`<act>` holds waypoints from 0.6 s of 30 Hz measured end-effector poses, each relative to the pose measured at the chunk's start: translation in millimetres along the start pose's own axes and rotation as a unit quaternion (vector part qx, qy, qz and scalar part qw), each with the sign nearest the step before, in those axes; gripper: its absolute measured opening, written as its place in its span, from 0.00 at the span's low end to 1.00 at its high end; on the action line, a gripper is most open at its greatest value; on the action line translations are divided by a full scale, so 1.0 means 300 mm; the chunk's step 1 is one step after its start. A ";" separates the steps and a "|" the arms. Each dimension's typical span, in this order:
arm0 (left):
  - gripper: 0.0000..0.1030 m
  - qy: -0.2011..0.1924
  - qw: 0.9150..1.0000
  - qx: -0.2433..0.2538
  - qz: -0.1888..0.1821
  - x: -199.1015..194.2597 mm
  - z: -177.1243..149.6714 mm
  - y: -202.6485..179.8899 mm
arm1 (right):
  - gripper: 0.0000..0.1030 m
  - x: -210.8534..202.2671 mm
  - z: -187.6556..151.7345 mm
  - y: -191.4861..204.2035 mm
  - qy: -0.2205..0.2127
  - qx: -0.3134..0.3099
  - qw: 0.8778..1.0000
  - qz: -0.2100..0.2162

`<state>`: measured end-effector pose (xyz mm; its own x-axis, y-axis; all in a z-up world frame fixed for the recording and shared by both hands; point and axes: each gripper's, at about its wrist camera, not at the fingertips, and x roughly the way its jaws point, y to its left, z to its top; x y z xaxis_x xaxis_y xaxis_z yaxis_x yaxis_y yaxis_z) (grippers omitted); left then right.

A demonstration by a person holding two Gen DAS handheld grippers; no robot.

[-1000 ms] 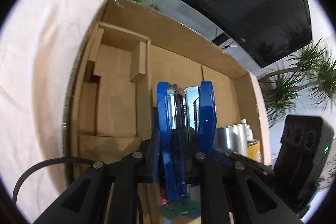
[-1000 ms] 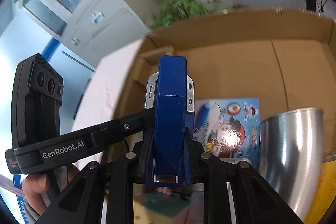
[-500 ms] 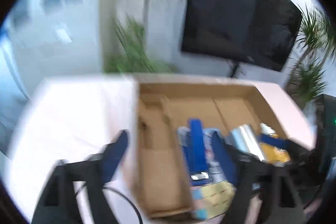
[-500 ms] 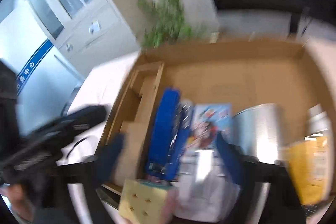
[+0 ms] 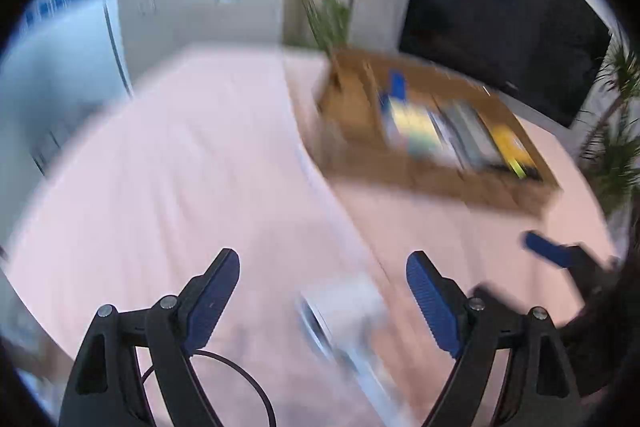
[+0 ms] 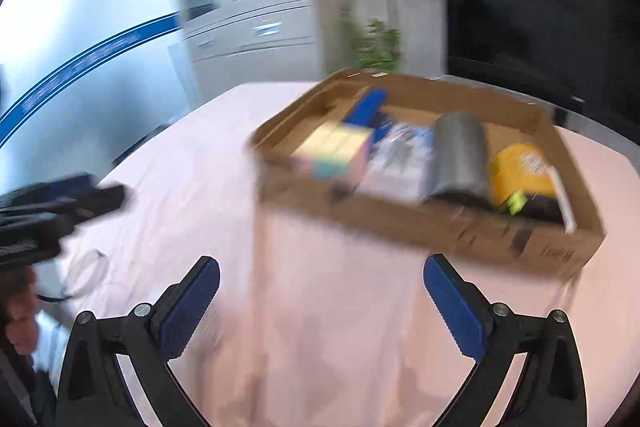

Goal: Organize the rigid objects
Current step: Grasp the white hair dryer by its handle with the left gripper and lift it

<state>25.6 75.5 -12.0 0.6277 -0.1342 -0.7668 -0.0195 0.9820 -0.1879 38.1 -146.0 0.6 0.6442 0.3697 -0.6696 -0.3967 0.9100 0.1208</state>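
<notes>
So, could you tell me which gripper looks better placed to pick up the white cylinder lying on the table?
Left, probably. The white cylinder lies directly ahead of the open left gripper, roughly between its fingers. The right gripper is also open but faces the cardboard box.

Brown box, pink tablecloth, blue fingers

A pale pink tablecloth covers the table. A large dark screen stands at far right, with a leafy potted plant to its left and spiky palm fronds at the right edge. Grey cabinets line the far wall; a blue stripe runs along the left partition. A thin black cable loops at the near edge.
</notes>
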 end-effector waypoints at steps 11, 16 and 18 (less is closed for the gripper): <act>0.59 0.133 0.982 -0.070 -0.113 0.167 -0.195 -0.045 | 0.73 -0.065 -0.368 0.181 0.085 -0.056 0.982 0.162; 0.37 0.155 0.978 -0.093 -0.107 0.204 -0.220 -0.019 | 0.29 0.019 -0.385 0.224 0.134 -0.041 0.977 0.163; 0.36 0.150 0.980 -0.080 -0.099 0.197 -0.229 -0.020 | 0.29 0.018 -0.400 0.244 0.136 -0.046 0.977 0.156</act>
<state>9.3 52.5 -98.4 0.3744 -0.3773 -0.8470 -0.0575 0.9023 -0.4273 -65.9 -100.0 -82.0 0.2892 0.5519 -0.7822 -0.6118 0.7350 0.2924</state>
